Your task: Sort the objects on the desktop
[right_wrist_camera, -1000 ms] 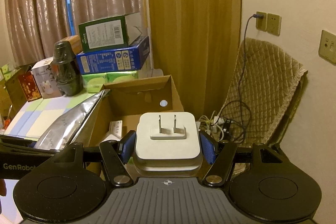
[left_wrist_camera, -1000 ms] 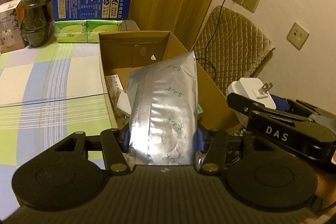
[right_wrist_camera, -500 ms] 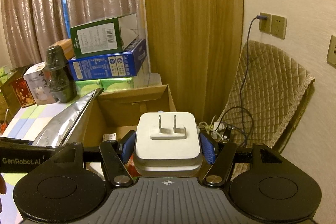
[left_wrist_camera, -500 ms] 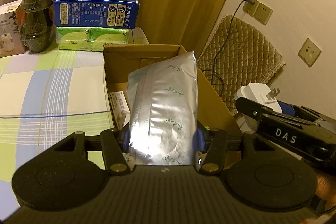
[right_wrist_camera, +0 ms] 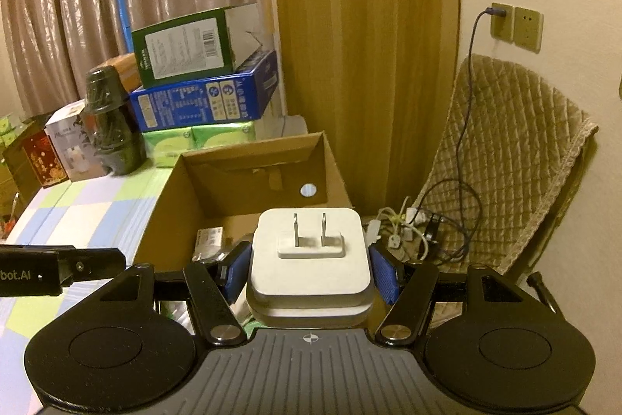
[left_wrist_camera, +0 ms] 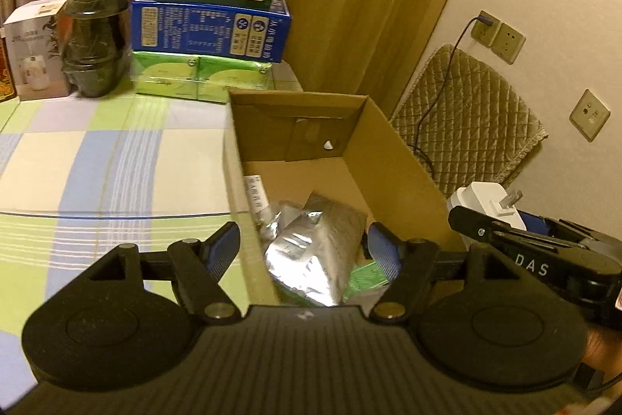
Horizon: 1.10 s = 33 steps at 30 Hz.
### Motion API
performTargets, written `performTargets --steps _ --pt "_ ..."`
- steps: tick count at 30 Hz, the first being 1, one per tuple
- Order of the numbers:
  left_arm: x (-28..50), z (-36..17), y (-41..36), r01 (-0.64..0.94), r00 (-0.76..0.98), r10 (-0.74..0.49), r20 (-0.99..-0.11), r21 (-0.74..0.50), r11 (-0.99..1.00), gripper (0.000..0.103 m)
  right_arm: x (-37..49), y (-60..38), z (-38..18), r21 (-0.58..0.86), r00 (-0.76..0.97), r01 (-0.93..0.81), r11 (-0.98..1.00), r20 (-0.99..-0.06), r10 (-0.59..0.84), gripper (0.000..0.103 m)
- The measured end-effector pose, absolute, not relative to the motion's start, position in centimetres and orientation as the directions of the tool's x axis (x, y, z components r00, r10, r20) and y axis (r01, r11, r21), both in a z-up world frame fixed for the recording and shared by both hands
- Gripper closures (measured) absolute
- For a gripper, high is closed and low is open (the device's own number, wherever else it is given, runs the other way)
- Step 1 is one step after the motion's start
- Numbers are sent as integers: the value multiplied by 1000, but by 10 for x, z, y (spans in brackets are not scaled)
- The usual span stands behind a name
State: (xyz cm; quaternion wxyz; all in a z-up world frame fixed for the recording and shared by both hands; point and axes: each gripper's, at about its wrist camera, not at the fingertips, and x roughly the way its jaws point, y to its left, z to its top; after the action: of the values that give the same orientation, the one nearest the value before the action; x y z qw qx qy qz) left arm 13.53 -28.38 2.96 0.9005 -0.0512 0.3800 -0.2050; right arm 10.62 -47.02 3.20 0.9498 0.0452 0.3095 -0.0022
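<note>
An open cardboard box (left_wrist_camera: 392,166) stands at the table's right edge; it also shows in the right wrist view (right_wrist_camera: 171,205). A silver foil pouch (left_wrist_camera: 318,251) lies inside the box, on other small items. My left gripper (left_wrist_camera: 303,247) is open and empty above the box's near left wall. My right gripper (right_wrist_camera: 309,269) is shut on a white power adapter (right_wrist_camera: 311,251), prongs pointing forward, held over the box's near right corner. The adapter also shows in the left wrist view (left_wrist_camera: 486,201).
Stacked green, blue and lime boxes (left_wrist_camera: 210,26) and a dark wrapped bottle (left_wrist_camera: 95,34) stand at the table's back. A checked tablecloth (left_wrist_camera: 97,162) covers the table. A quilted chair (right_wrist_camera: 505,150) with cables and wall sockets (right_wrist_camera: 515,26) is at the right.
My left gripper has opened and let go of the foil pouch, which has dropped into the box. The right gripper still holds the adapter, shifted slightly.
</note>
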Motion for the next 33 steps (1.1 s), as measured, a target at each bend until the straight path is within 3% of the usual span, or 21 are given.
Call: performTargets --steps 8,11,24,33 --pt "130 24 -268 310 632 -395 -667 -249 917 34 124 -461 36 118 827 -20 993 -557 83 41" --pt "127 23 -262 300 638 -385 -667 -245 922 27 130 -460 39 123 838 -17 992 -539 81 20" --pt "95 18 -246 311 645 -383 -661 -231 922 7 70 -481 43 176 834 68 982 -550 41 18" --pt "56 23 -241 322 672 -376 -638 -206 924 1 16 -476 47 187 827 89 978 -561 31 12"
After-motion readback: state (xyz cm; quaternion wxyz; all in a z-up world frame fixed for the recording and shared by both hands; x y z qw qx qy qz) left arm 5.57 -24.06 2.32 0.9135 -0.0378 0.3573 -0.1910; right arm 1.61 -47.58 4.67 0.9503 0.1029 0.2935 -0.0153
